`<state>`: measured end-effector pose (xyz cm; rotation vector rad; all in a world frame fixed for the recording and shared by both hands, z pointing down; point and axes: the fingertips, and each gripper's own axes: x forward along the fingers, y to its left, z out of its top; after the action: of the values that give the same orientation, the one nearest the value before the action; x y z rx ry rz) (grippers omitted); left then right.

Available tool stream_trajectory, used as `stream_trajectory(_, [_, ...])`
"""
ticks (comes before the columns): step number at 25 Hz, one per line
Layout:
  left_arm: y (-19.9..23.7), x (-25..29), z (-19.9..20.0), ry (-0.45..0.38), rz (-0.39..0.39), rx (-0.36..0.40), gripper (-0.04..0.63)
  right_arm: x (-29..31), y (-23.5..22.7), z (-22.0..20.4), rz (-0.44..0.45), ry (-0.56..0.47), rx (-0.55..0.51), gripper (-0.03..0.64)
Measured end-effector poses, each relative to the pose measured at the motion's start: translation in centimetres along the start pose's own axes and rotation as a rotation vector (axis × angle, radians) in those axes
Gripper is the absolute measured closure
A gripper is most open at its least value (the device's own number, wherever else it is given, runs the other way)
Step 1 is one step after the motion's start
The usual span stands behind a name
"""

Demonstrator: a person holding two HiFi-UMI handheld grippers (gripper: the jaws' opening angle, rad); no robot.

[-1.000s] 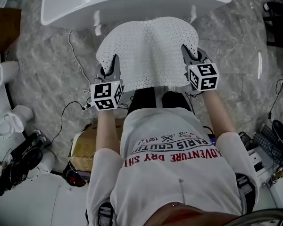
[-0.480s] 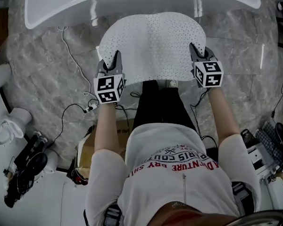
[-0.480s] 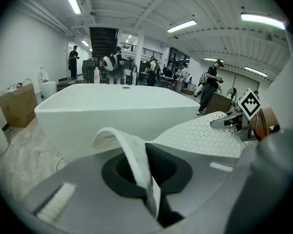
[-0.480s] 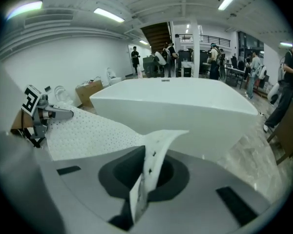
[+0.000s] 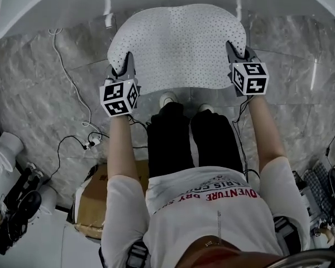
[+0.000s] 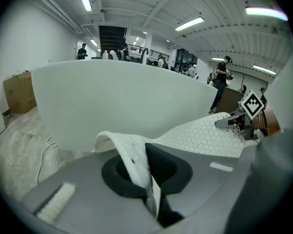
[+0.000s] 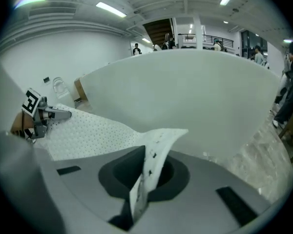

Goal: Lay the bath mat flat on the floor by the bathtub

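A white perforated bath mat [image 5: 176, 46] hangs spread between my two grippers in front of the white bathtub [image 5: 56, 4]. My left gripper [image 5: 125, 66] is shut on the mat's left near corner, and the pinched edge [image 6: 134, 157] shows between its jaws in the left gripper view. My right gripper [image 5: 234, 52] is shut on the right near corner, with the pinched mat edge [image 7: 149, 172] curling up in the right gripper view. The tub wall [image 7: 195, 96] fills the background of both gripper views. The mat's far edge reaches the tub's base.
The floor is grey marbled tile [image 5: 50, 94]. A white cable [image 5: 70, 85] trails over it at the left. A cardboard box [image 5: 92, 205] sits behind the person's left side. White fixtures and black gear [image 5: 14, 200] crowd the left edge. The person's shoes [image 5: 167, 99] stand just behind the mat.
Both grippers have carried the mat forward toward the tub, and the mat now spreads wider and flatter. The person has leaned forward.
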<state>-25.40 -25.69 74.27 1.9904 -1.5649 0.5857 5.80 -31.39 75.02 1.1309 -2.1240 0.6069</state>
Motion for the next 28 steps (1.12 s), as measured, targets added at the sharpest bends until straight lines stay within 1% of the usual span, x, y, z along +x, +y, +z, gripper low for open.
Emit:
stream_trajectory(3, [0.9, 4.1, -2.9, -0.001, -0.001, 0.044, 0.577, 4.2, -1.0, -2.3, 0.006, -0.003, -0.034, 0.598])
stream_trajectory(7, [2.3, 8.9, -6.8, -0.008, -0.001, 0.067, 0.575, 9.0, -2.7, -6.0, -0.006, -0.015, -0.052, 0.598])
stream_trajectory(10, [3.5, 11.3, -8.4, -0.030, -0.003, 0.094, 0.575, 11.8, -3.6, -7.7, -0.010, -0.027, -0.054, 0.598])
stream_trajectory(13, [4.4, 13.7, -10.0, -0.033, -0.009, 0.138, 0.572, 14.3, -4.3, -9.5, -0.012, -0.009, -0.065, 0.598])
stream_trajectory(15, [5.1, 15.3, -11.3, -0.015, -0.012, 0.140, 0.571, 15.9, -4.7, -10.6, -0.014, 0.014, -0.070, 0.598])
stream_trajectory(17, [5.9, 16.7, -12.8, 0.011, -0.007, 0.126, 0.571, 17.2, -4.9, -11.8, -0.019, 0.040, -0.082, 0.598])
stream_trajectory(22, [7.3, 19.3, -17.4, 0.108, -0.001, 0.120, 0.572, 19.5, -6.3, -15.2, -0.054, 0.125, -0.106, 0.598])
stream_trajectory(24, [7.9, 20.1, -18.8, 0.129, 0.000, 0.118, 0.572, 20.5, -7.3, -16.6, -0.069, 0.161, -0.102, 0.598])
stream_trajectory(26, [8.9, 20.7, -20.1, 0.147, 0.023, 0.109, 0.572, 21.5, -8.2, -18.0, -0.085, 0.205, -0.087, 0.598])
stream_trajectory(28, [10.3, 21.3, -21.4, 0.166, 0.064, 0.098, 0.571, 22.3, -9.2, -19.4, -0.100, 0.243, -0.073, 0.598])
